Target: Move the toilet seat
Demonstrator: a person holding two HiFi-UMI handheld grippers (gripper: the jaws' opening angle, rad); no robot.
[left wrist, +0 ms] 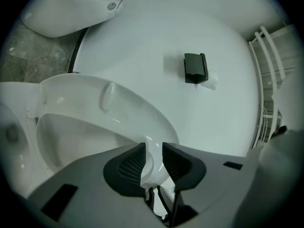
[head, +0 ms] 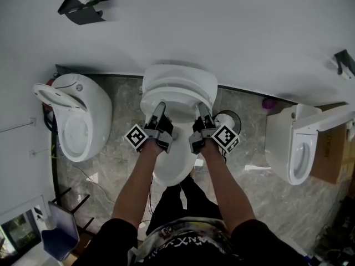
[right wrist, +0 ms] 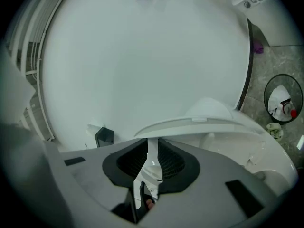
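The left gripper is clenched on the left rim of the toilet seat. The right gripper clamps its right rim (a thin white edge). The seat is tilted up off the toilet bowl, between the grippers.

Toilets and bin on floor

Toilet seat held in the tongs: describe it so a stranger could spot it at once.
Of the three toilets along the white wall, take the middle toilet. Its toilet seat is the white ring over the bowl, the only seat pinched at its rim by the left tongs and the right tongs.
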